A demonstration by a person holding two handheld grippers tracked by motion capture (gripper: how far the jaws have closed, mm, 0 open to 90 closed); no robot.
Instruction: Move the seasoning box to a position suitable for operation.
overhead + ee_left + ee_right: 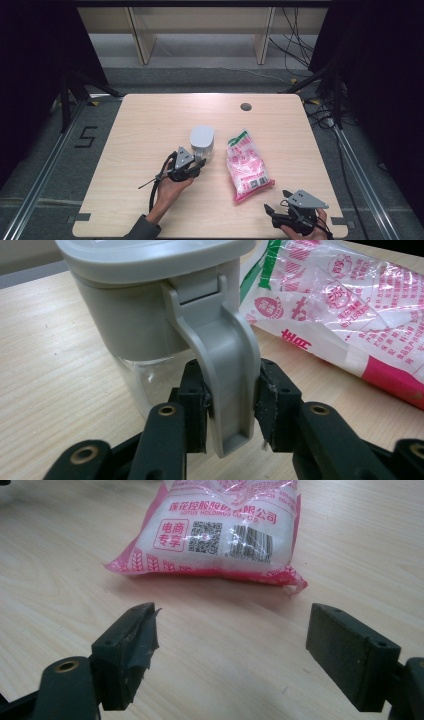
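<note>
Two pads (192,405) flank the jug's handle (227,370) — touching

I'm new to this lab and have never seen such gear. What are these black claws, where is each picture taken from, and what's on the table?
A person holds a two-jaw tool in each hand. The high view looks down on the wooden table; the other two views come from cameras riding on the tools, looking along their black jaws. On the table stand a grey-lidded container and, beside it, a pink-and-white bag lying flat. The left gripper has the container's grey handle between its jaws, pads against its sides. The right gripper stands open with nothing between its jaws, pointing at the bag's bottom end.
</note>
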